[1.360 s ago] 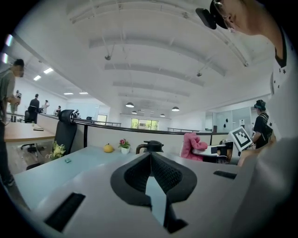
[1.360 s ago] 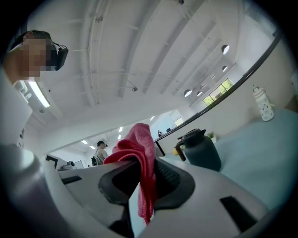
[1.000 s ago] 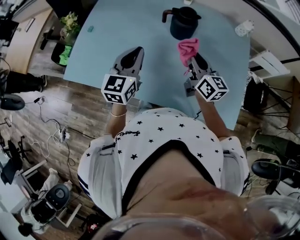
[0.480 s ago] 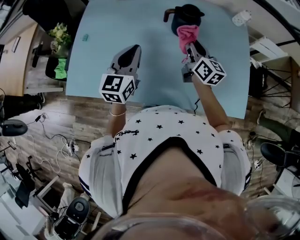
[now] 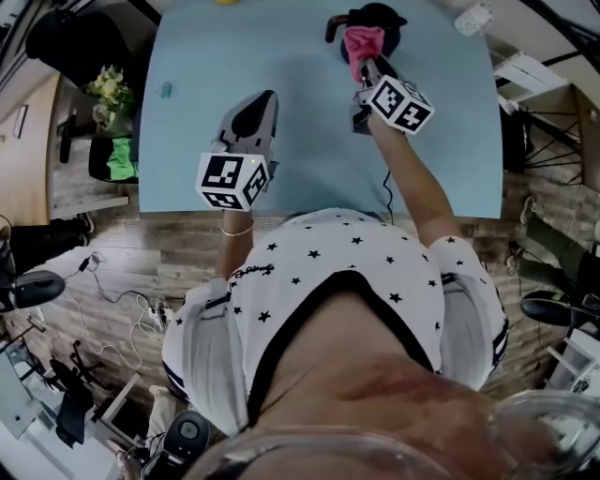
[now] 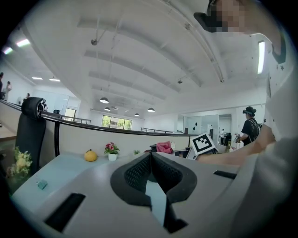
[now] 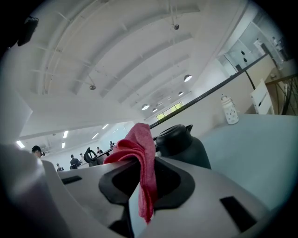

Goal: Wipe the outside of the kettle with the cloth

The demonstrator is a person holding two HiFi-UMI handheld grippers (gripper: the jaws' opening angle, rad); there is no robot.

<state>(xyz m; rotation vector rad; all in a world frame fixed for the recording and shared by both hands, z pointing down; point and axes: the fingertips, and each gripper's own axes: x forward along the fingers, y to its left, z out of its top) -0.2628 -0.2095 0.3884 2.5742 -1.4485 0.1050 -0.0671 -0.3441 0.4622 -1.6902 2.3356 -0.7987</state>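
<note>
A black kettle (image 5: 375, 19) stands at the far edge of the light blue table (image 5: 309, 141), its handle to the left. My right gripper (image 5: 360, 67) is shut on a pink cloth (image 5: 361, 42), which lies against the near side of the kettle. In the right gripper view the cloth (image 7: 137, 148) sticks up from between the jaws, with the kettle (image 7: 181, 144) just behind it. My left gripper (image 5: 261, 101) hovers over the middle left of the table, shut and holding nothing. Seen from the left gripper (image 6: 150, 155), the cloth (image 6: 164, 147) is far off to the right.
A white spotted bottle (image 5: 472, 19) stands at the far right corner, right of the kettle. A yellow fruit (image 6: 90, 155) and a small flower pot (image 6: 111, 151) sit at the far edge. A small teal item (image 5: 166, 90) lies near the left edge.
My right gripper has carried the cloth away from me up to the kettle, and the cloth now overlaps its near side. The left gripper has barely moved.
</note>
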